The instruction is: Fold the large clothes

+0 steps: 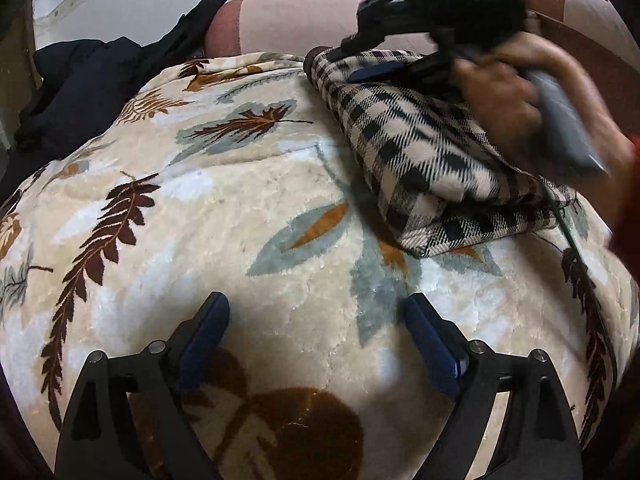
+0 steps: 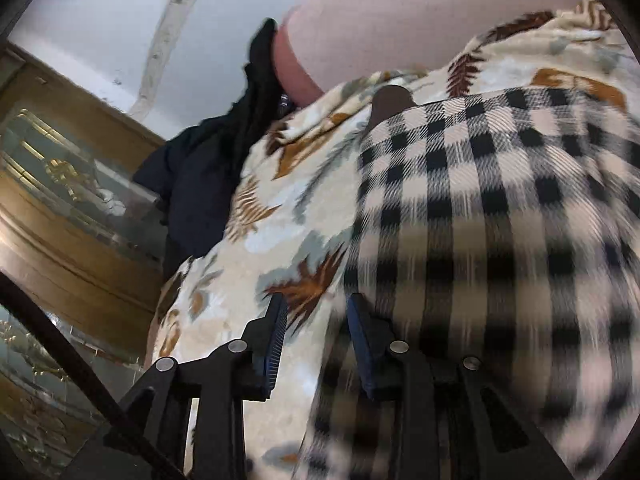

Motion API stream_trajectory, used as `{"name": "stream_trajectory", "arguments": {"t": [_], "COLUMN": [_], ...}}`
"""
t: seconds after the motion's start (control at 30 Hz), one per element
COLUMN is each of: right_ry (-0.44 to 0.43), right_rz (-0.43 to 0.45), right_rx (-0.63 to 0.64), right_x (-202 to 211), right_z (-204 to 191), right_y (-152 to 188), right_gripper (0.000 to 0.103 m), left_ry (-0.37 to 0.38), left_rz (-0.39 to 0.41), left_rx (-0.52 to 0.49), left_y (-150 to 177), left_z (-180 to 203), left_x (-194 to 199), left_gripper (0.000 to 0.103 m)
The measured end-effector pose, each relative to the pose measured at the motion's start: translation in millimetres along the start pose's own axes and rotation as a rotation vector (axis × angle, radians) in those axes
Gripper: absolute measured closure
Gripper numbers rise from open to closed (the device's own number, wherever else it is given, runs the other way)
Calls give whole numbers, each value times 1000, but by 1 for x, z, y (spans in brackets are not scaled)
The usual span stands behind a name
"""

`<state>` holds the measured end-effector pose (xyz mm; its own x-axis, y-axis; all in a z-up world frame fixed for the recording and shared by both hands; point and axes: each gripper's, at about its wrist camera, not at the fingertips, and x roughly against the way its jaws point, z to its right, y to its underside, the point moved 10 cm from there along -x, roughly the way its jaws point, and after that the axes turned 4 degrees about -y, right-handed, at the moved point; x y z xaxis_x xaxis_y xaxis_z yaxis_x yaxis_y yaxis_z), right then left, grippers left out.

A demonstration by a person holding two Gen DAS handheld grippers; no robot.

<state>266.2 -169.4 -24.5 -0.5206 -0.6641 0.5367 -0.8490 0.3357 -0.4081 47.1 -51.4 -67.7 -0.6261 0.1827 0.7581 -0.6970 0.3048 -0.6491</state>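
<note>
The folded checked garment [image 1: 432, 152] is laid on the leaf-print blanket [image 1: 200, 208], far right. The left tool [image 1: 316, 312] is spread wide over bare blanket; the right tool [image 2: 316, 312] is held slightly parted at the garment's edge, nothing pinched.

Blanket: a plush cream blanket [image 1: 240, 208] printed with brown, rust and grey-blue leaves, covering the whole surface below both cameras.
Dark clothing: a heap of black or navy cloth [image 1: 92, 80] lying at the blanket's far left edge, one end draped up against the headboard.
Headboard: a padded pink headboard [image 1: 288, 24] beyond the blanket, with a darker reddish band along its side.
Wall: a pale wall [image 2: 100, 12] behind, crossed by a cream strip with small marks.
Cabinet: a wooden cabinet [image 2: 68, 216] with glass panels and gilt ornament, left in the right wrist view.
</note>
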Motion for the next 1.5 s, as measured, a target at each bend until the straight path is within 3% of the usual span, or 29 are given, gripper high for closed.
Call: {"name": "stream_trajectory", "arguments": {"t": [0.07,0.2,0.33,0.43,0.53,0.63,0.77,0.9,1.03,1.2,1.5], "right_ry": [19,94,220,253,366,454,471,494,574,627,698], "right_rz": [38,145,222,262,253,214,164,170,193,179,181], "right_rx": [-64,-178,-214,-277,-237,-133,-56,-30,-4,13,100], "right_x": [-2,20,63,101,134,159,195,226,240,234,222], "right_z": [19,62,102,129,135,118,84,66,65,66,48], "right_y": [-21,-56,-61,-50,-30,0,71,132,183,214,234], "right_gripper": [79,80,80,80,78,62,56,48,48,48,45], "left_ry": [2,10,13,0,1,1,-9,-33,-64,-50,-37], "left_rz": [1,0,-11,-16,-24,-29,-45,-22,9,18,-18], "left_rx": [1,6,4,-4,4,10,36,58,63,80,97], "left_y": [0,0,0,1,0,-1,2,7,6,8,20], "left_z": [0,-1,0,1,1,1,0,-2,-4,-3,-2], "left_x": [0,1,-1,-2,-4,-3,8,31,52,69,72], "left_gripper": [14,13,11,10,9,9,9,9,9,9,9]}}
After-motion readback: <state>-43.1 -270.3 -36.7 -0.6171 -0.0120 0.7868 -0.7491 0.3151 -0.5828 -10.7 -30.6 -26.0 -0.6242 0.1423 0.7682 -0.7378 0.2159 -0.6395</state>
